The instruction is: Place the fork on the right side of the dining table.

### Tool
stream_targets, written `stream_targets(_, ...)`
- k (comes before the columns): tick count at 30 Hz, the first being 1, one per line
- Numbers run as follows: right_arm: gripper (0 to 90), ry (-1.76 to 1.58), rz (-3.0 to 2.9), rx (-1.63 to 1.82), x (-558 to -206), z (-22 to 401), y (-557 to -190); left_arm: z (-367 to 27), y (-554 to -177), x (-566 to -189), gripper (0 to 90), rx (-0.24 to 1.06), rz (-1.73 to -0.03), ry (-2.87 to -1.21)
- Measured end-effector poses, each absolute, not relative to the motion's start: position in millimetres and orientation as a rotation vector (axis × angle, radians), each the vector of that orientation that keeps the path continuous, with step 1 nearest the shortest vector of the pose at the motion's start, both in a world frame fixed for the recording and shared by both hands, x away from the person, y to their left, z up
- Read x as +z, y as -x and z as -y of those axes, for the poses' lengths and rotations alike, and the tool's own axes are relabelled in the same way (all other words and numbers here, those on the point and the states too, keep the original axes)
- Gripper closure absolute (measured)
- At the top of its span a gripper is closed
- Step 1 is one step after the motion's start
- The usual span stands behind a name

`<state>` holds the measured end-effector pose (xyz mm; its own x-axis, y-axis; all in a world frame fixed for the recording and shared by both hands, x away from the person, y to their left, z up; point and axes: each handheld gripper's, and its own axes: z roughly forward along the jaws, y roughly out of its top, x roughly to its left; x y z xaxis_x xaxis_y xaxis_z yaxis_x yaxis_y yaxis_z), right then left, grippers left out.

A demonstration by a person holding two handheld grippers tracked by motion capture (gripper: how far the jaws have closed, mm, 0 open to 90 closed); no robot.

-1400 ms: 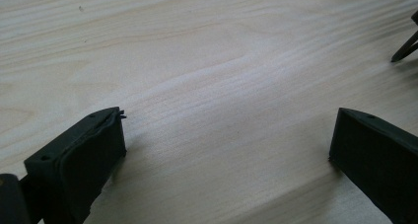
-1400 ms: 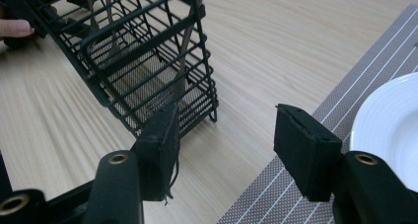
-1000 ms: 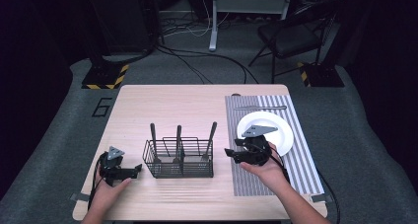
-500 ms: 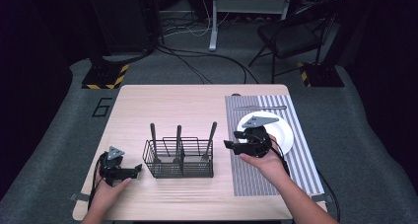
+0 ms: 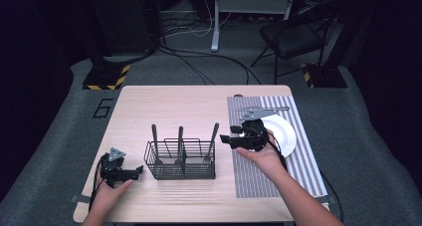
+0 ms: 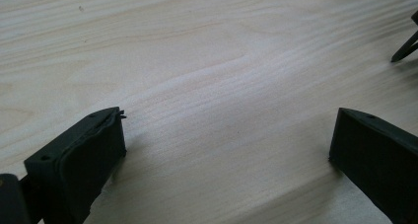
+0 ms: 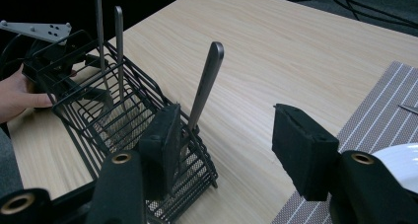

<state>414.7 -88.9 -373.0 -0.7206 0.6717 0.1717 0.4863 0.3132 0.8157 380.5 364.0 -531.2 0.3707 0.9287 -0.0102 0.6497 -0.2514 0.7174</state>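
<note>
A black wire basket [image 5: 181,159] stands mid-table with three metal utensils upright in it; the rightmost handle [image 5: 214,132] leans at its right end. My right gripper [image 5: 230,135] hovers just right of that handle, over the striped placemat [image 5: 303,166], pointing left. In the right gripper view its jaws [image 7: 226,135] stand open and empty, with the basket [image 7: 98,115] and the nearest utensil handle [image 7: 204,86] just beyond them. My left gripper [image 5: 135,172] rests on the wood left of the basket, open, with only bare table between its jaws [image 6: 226,145].
A white plate [image 5: 286,134] lies on the placemat behind my right hand. A grey utensil [image 5: 266,108] lies across the mat's far end. Beyond the table are a chair [image 5: 293,37], cables and a stand on the floor.
My right gripper has risen and drifted away from the table's near edge, staying beside the basket's right end. The left gripper has kept still.
</note>
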Motion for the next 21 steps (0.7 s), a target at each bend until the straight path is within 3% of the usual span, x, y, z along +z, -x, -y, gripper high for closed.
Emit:
stream_targets(10, 49.4, -1.038, -2.396, 1.374, -372, 73, -425, -364, -381, -531, 0.2, 0.563, -1.359, -1.996)
stream_targets(21, 60.9, -0.995, -2.402, 1.379, -373, 64, -434, -364, -381, -531, 0.2, 0.562, -1.358, -1.997)
